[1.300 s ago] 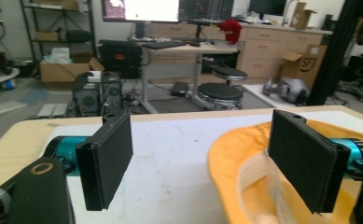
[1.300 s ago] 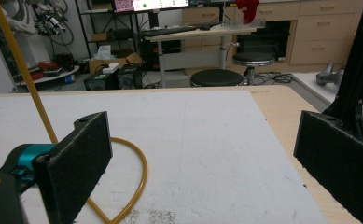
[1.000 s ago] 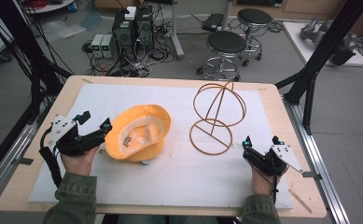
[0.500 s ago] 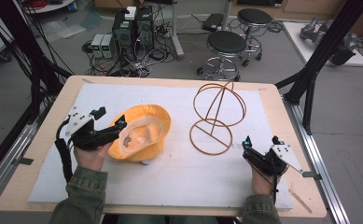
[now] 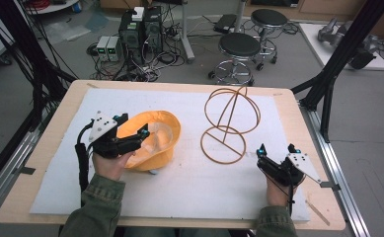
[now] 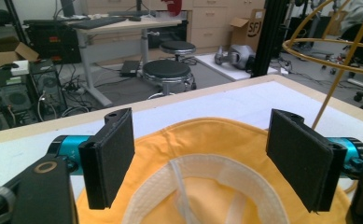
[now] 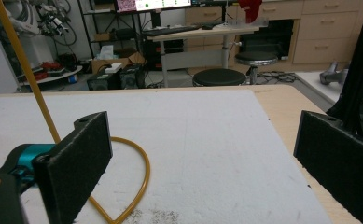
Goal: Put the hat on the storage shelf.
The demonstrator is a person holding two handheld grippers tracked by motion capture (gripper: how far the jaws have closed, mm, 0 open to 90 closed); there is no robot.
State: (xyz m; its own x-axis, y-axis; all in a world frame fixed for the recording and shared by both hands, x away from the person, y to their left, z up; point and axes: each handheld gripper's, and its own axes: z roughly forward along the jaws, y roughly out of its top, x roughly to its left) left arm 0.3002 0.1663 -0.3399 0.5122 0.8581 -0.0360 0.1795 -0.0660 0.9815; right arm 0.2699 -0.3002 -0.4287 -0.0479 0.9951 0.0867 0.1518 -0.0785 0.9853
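A yellow bucket hat (image 5: 155, 143) lies upside down on the white mat, left of centre, its white inner band (image 6: 193, 186) facing up. My left gripper (image 5: 130, 126) hovers open over the hat's near-left brim. In the left gripper view its gripper (image 6: 207, 158) has pads wide apart, with the hat (image 6: 216, 135) below and between them. A gold wire stand (image 5: 229, 123) of rings and a rod rises right of centre. My right gripper (image 5: 277, 149) rests open near the mat's front right, just right of the stand's base ring (image 7: 132, 177). Nothing sits in that gripper (image 7: 202, 158).
The white mat (image 5: 189, 197) covers a wooden table (image 5: 298, 113). Black frame posts (image 5: 337, 69) stand at the table's right and left. Stools (image 5: 239, 47) and computer cases (image 5: 140, 27) are on the floor beyond the far edge.
My left gripper has moved right, from beside the hat to over its brim. The right gripper and the wire stand have stayed put.
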